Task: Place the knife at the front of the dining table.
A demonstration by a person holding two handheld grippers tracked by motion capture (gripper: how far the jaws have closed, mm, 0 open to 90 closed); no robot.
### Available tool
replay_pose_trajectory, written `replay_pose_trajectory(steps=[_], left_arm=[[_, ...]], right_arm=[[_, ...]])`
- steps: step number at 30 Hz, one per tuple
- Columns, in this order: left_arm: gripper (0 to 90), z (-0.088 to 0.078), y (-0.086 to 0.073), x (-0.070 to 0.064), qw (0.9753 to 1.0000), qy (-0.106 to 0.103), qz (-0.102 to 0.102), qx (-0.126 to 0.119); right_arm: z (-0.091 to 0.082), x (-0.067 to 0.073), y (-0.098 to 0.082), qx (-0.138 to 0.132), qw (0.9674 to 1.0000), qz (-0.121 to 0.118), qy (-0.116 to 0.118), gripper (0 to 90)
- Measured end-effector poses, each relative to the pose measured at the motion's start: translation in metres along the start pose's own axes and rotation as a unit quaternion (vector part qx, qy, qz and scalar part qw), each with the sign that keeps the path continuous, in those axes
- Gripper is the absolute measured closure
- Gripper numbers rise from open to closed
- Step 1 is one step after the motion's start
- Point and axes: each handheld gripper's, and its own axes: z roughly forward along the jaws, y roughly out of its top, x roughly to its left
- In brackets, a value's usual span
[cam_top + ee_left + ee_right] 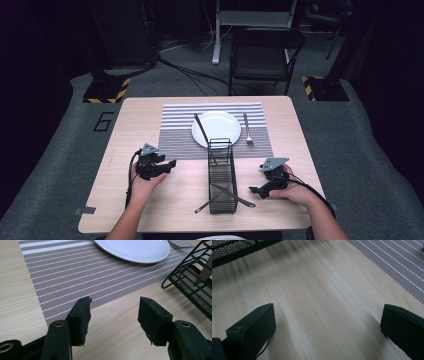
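Bare wood table (125, 150) flanking the wire rack (221, 175) — left tool (167, 165), right tool (256, 190), both gaping, empty.

So there's a black wire basket (222, 176) standing mid-surface just below a striped placemat (175, 125), a couple of utensils (235, 196) poking out its near end and a dark one (202, 129) leaning over the white plate (216, 128), with a fork (247, 130) lying just right of the plate.
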Motion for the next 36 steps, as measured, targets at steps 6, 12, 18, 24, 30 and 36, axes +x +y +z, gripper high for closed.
replay_pose_trajectory(steps=[6,12,18,24,30,36], left_arm=[[44.1,-0.004,0.011,-0.006,1.0,-0.001,0.001,0.002],[44.9,-0.008,0.023,-0.012,0.9999,-0.01,0.0,-0.006],[45.8,-0.005,0.031,-0.021,0.9998,-0.019,0.006,-0.004],[47.4,-0.003,0.042,-0.031,0.9994,-0.03,0.011,-0.009],[47.7,-0.003,0.051,-0.041,0.999,-0.039,0.015,-0.014],[47.8,-0.004,0.061,-0.049,0.9984,-0.049,0.023,-0.015]], right_arm=[[0.0,0.0,0.0,0.0,1.0,0.0,0.0,0.0],[0.0,0.0,0.0,0.0,1.0,0.0,0.0,0.0],[0.0,0.0,0.0,0.0,1.0,0.0,0.0,0.0],[0.0,0.0,0.0,0.0,1.0,0.0,0.0,0.0],[0.0,0.0,0.0,0.001,1.0,0.0,0.0,0.0],[0.0,0.0,0.0,0.001,1.0,0.0,0.0,0.0]])
